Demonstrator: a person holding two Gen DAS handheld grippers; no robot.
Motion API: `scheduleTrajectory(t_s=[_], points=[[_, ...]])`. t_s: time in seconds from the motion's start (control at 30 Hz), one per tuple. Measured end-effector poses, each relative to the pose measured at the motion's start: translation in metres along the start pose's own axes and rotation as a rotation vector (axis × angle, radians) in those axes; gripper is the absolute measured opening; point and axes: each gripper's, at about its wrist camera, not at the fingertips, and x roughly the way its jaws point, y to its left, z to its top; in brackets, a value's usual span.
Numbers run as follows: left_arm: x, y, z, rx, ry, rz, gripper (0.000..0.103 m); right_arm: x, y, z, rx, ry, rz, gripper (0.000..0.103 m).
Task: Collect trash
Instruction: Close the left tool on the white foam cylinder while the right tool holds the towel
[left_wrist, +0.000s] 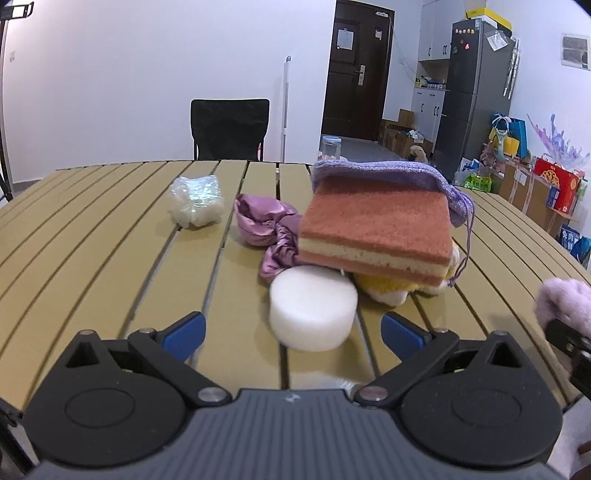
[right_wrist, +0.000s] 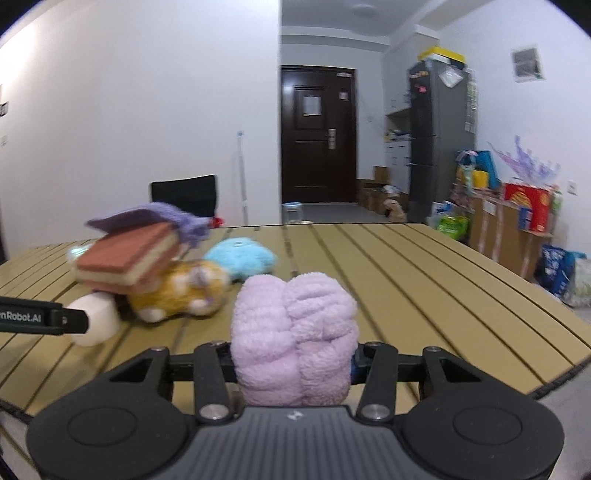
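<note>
Slatted table (left_wrist: 110, 229), layered rectangular sponge (left_wrist: 376, 229)

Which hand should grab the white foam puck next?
Left. The left hand-held gripper is open with the white foam puck right between its fingers; the right hand-held gripper is already shut on the pink fluffy cloth.

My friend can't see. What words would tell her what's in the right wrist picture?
The right gripper squeezes a fluffy lilac cloth bundle above a tan slatted table. To the left, a pink and yellow sponge rests on a yellow plush toy, with a blue plush behind and a white foam puck nearby.
</note>
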Motion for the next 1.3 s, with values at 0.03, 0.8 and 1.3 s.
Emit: scheduleTrajectory(t_s=[0.03, 0.8, 1.3], points=[[0.003, -0.002, 0.001, -0.004, 0.001, 0.002, 0.103, -0.001, -0.006, -0.001, 0.008, 0.0, -0.016, 0.044], [0.032, -0.015, 0.005, -0.038, 0.009, 0.036, 0.057, 0.005, -0.023, -0.004, 0.048, 0.019, -0.056, 0.045], [-0.001, -0.011, 0.003, 0.032, -0.044, 0.029, 0.057, -0.003, -0.016, 0.0, 0.047, 0.007, -0.028, 0.044]])
